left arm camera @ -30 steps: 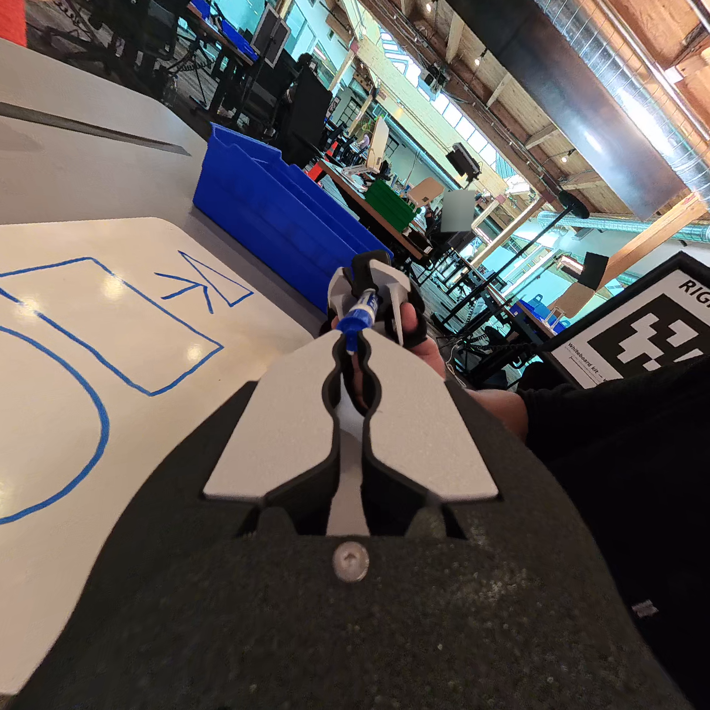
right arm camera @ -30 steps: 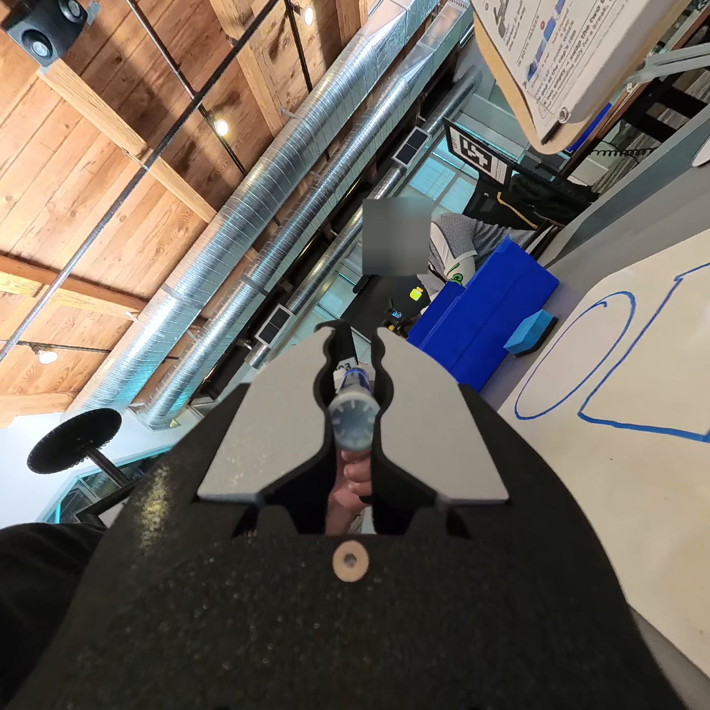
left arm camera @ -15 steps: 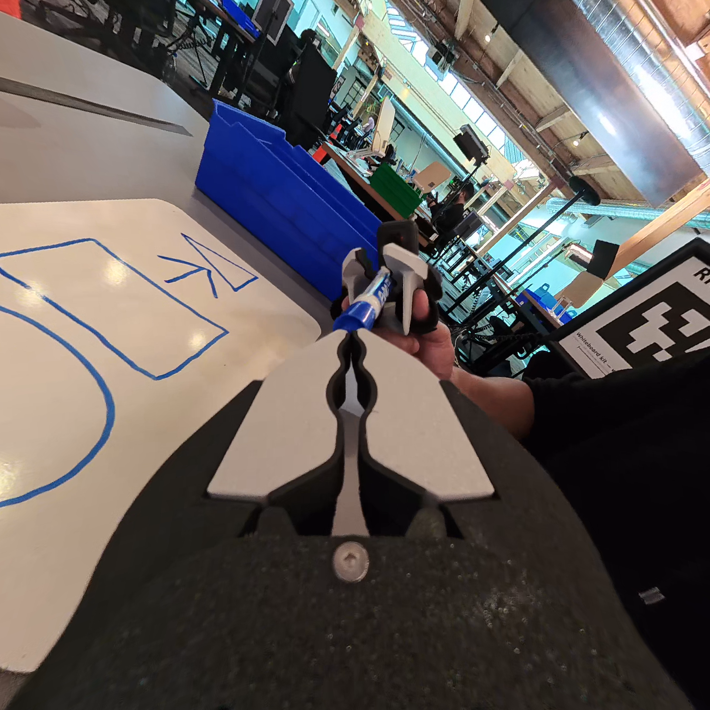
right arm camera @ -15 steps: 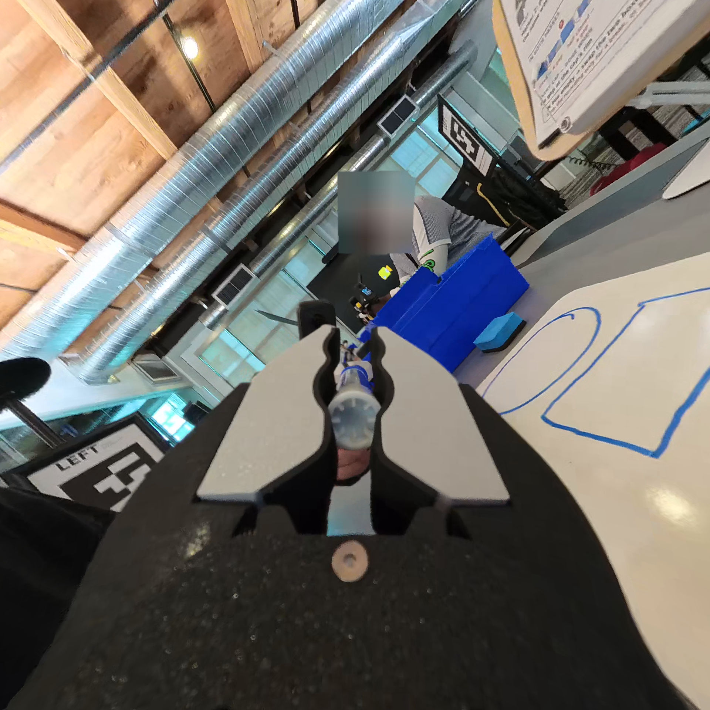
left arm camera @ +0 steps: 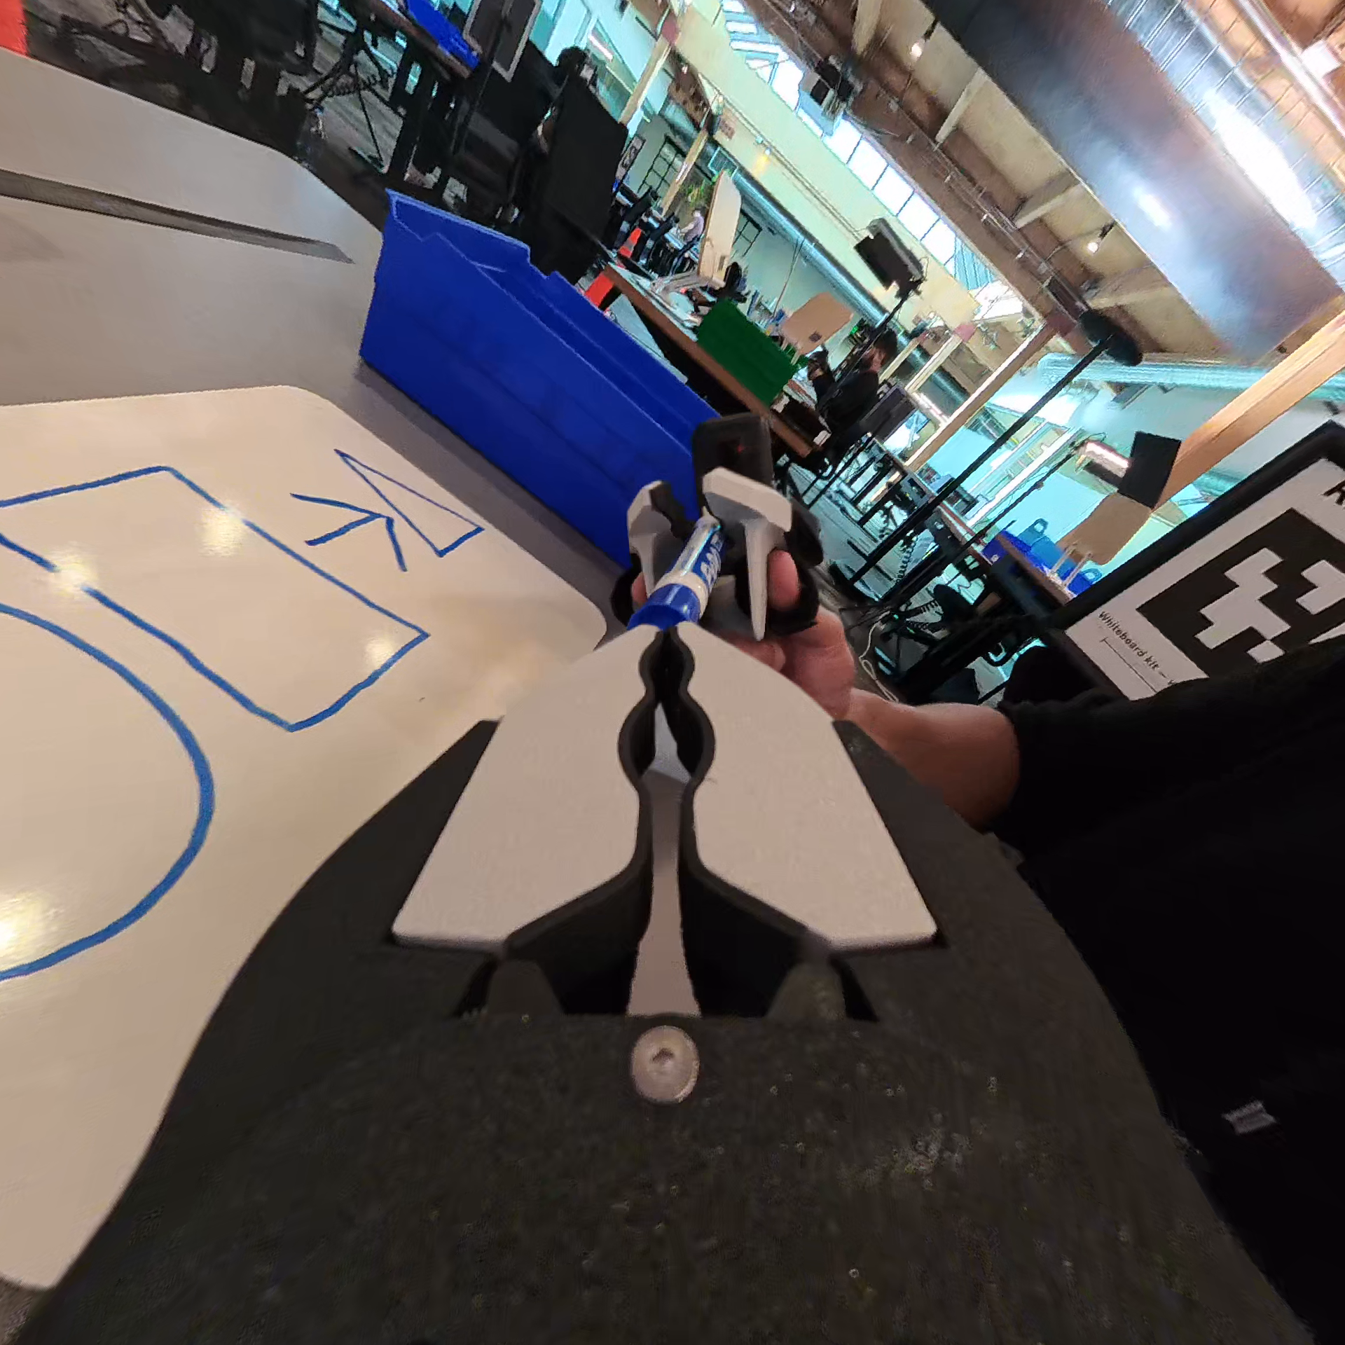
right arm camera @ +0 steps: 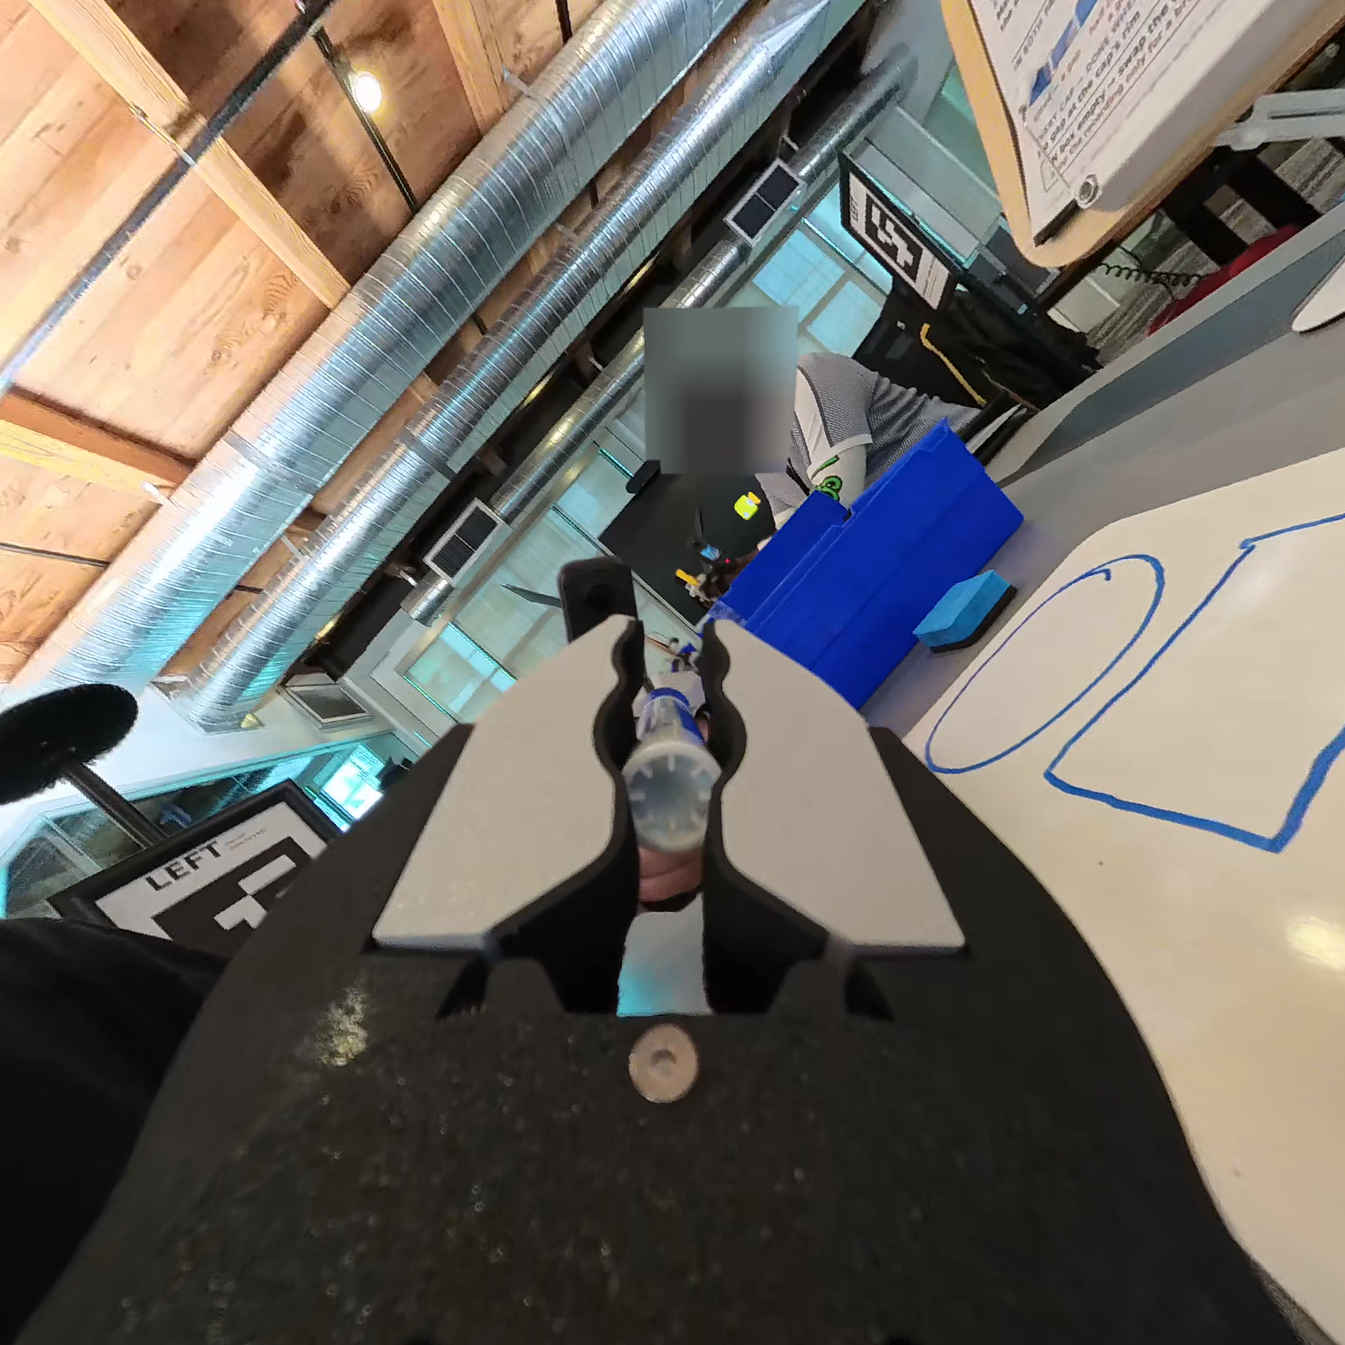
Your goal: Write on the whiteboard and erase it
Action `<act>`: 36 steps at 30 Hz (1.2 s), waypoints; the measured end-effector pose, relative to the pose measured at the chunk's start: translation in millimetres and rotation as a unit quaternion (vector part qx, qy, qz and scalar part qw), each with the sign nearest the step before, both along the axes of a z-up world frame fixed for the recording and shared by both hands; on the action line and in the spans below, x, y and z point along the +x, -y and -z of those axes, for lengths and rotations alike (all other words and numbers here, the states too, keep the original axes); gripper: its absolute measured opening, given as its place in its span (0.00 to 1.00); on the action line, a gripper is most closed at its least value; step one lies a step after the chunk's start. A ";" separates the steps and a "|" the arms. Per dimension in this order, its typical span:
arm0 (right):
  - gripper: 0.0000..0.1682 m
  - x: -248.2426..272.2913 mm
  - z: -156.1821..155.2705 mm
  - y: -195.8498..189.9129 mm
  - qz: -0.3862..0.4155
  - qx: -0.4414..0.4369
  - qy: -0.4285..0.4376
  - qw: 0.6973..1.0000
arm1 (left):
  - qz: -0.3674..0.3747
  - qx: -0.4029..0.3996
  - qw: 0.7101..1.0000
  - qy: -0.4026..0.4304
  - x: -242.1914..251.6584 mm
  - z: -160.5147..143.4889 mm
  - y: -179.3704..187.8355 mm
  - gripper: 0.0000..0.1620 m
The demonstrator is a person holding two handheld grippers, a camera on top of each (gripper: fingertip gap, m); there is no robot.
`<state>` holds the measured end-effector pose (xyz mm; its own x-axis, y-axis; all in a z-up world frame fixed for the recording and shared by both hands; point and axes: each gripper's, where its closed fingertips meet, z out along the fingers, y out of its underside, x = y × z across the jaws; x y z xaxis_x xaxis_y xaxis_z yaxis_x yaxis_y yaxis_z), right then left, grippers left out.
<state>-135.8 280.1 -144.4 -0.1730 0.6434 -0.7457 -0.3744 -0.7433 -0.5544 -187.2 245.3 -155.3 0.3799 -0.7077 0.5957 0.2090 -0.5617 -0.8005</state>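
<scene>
Drawing part done, by the look of it: a round loop, a box and a small arrow in blue lines on the whiteboard (left arm camera: 466,655). Rubbing out not yet begun. Right now, in between the two steps, with the marker (left arm camera: 688,575) held up off the board, near the edge of the grey counter (left arm camera: 145,313).

Right tongs (right arm camera: 673,633) squeezed shut on the marker, with its flat round back end poking toward the camera. Left tongs (left arm camera: 664,640) almost fully closed, only a thin crack between, nothing seen inside. Blue end of the marker right at their tips; touching or not, cannot tell.

Next, most likely: put the marker down somewhere safe, then go for the eraser (right arm camera: 961,611), lying on the counter just beside the blue bin (right arm camera: 873,582), past the far edge of the board. Needs open tongs, a grip across the block, dark side kept down, then flat, pressing wipes over every line.

Marker: thin, round, smooth plastic, likely to roll if laid down. Eraser: a small blocky shape, blue on top, black below, probably squashy. Board: flat, shiny, rounded corners, bright lamp spots on it. Bin: hard, shiny plastic with stepped walls. Tongs: pale grey fingers with wavy edges on a rough black body.
</scene>
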 end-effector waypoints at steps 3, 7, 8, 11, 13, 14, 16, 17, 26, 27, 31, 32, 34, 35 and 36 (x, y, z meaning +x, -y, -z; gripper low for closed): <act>0.09 1.0 -2.1 -1.1 -0.004 -0.012 -0.008 1.000 | 0.006 0.000 1.000 0.004 0.4 -1.9 0.5 0.00; 0.09 7.4 -12.8 -1.7 0.003 0.003 -0.021 1.000 | 0.007 -0.005 1.000 0.028 3.4 -4.6 0.9 0.03; 0.09 10.4 -15.0 -3.0 0.009 0.006 -0.023 1.000 | 0.006 -0.010 1.000 0.026 4.9 -2.7 0.5 0.12; 0.09 11.8 -15.7 -1.4 0.000 0.014 -0.016 1.000 | 0.025 -0.008 1.000 0.011 15.0 0.8 5.2 0.20; 0.09 8.2 -13.7 1.7 -0.002 0.021 -0.005 1.000 | 0.031 -0.007 0.999 0.017 21.5 -1.5 7.2 0.26; 0.09 5.7 -13.2 4.3 -0.005 0.025 0.000 1.000 | 0.036 -0.009 0.999 0.021 23.7 -2.3 8.5 0.27; 0.09 2.3 -13.6 8.8 -0.009 0.031 0.003 0.999 | 0.032 -0.008 0.999 0.025 23.0 -2.8 8.4 0.25; 0.09 1.1 -13.5 10.8 -0.013 0.032 0.003 0.999 | 0.030 -0.008 0.999 0.025 21.9 -2.7 8.3 0.25; 0.09 34.3 -59.6 -2.9 0.062 0.139 0.079 0.985 | 0.019 -0.018 0.999 0.031 10.3 0.2 6.7 0.24; 0.09 48.9 -75.9 -9.6 0.091 0.179 0.121 0.972 | 0.014 -0.018 0.999 0.028 8.5 1.7 5.9 0.24; 0.09 139.7 -109.1 -66.6 0.210 0.220 0.367 0.879 | 0.015 -0.026 0.999 0.029 6.1 6.3 4.0 0.23; 0.09 165.9 -100.5 -83.8 0.219 0.198 0.436 0.850 | 0.014 -0.030 0.999 0.034 5.8 6.3 3.0 0.23; 0.09 215.2 -67.2 -117.9 0.223 0.133 0.558 0.788 | 0.013 -0.040 0.998 0.045 5.0 6.3 1.0 0.23; 0.09 233.4 -45.2 -130.1 0.205 0.104 0.611 0.757 | 0.016 -0.045 0.998 0.049 5.4 6.3 1.0 0.23; 0.09 246.6 -28.2 -143.0 0.197 0.086 0.640 0.738 | 0.020 -0.048 0.997 0.052 6.2 6.2 1.4 0.23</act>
